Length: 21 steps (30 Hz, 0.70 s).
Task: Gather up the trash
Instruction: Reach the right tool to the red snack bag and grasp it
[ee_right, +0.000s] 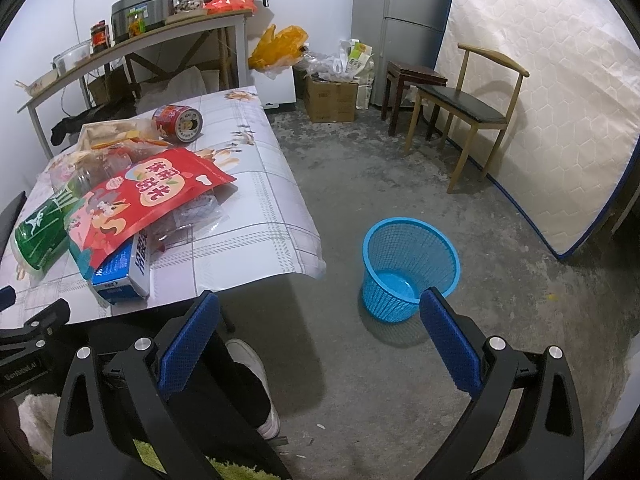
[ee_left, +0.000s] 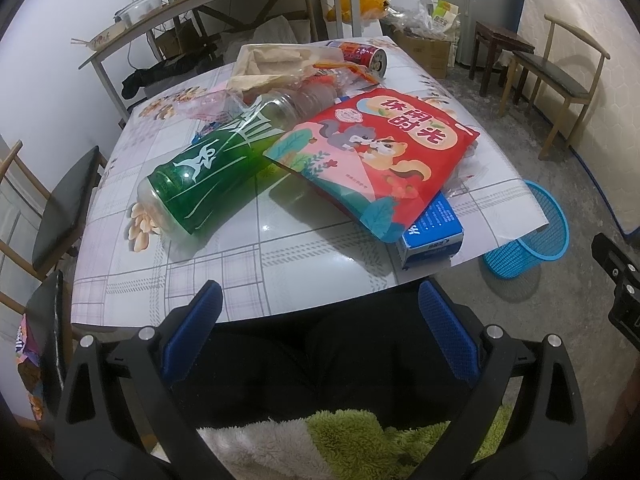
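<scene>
Both claws empty and spread wide, held low over the person's lap at the near edge of the bench; left claw faces the trash pile, right claw is turned out toward the floor and the blue mesh basket, probably so one side picks and the other covers the drop; nothing gripped yet, so the task looks unstarted

Trash sits heaped mid-bench: green-labelled plastic bottle lying on its side, cap end pointing far; red snack pouch lies flat over the bottle's right flank and on top of a blue and white carton at the near right edge; clear crumpled wrappers stick out from under the pouch; a red can lies on its side at the far end beside a tan paper bag

Basket stands upright and empty on the floor, right of the bench, apart from its corner; placed there for easy reach from the seat, I judge

Likely first pick is the pouch or carton, nearest and on top; pouch is limp so it may sag or drag wrappers along; the bottle could roll if nudged
</scene>
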### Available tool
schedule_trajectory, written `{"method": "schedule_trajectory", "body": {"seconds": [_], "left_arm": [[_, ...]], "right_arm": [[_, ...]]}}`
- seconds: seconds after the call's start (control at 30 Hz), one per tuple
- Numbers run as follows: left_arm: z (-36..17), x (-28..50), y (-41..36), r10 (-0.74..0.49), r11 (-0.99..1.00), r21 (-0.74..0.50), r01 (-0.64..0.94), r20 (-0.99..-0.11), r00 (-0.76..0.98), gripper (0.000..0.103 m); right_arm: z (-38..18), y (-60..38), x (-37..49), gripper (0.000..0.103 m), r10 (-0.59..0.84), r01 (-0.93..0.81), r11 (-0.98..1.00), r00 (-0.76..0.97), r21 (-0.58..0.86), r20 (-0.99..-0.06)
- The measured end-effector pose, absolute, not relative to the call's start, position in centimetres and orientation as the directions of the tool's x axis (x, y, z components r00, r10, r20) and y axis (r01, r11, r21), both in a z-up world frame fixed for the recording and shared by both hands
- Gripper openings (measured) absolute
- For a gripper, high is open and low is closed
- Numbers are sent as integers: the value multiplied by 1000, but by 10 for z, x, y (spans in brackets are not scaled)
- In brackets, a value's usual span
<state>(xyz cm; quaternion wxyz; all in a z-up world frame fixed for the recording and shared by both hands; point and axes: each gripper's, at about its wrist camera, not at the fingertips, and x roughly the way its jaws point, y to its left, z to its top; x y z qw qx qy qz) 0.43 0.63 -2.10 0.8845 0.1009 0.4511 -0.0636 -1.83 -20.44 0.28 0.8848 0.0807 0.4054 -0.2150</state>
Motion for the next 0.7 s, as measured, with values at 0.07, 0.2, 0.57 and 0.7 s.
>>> {"method": "schedule_trajectory", "body": {"seconds": [0.07, 0.2, 0.57, 0.7], "left_arm": [[-21, 4, 11, -32, 974, 107, 199, -807, 590, 95], [-16, 5, 23, -35, 980, 96, 175, -780, 625, 95], [-10, 19, 40, -55, 976, 105, 192, -731, 680, 95], [-12, 22, 38, -128, 958, 93, 270, -706, 697, 95]], "right_arm": [[2, -204, -13, 98, -267, 429, 903, 593, 17, -759], [0, -217, 1, 98, -68, 386, 888, 646, 248, -761], [-29, -215, 65, 73, 438, 204, 667, 671, 716, -599], [-43, -210, 89, 64, 535, 186, 592, 637, 784, -555]]}}
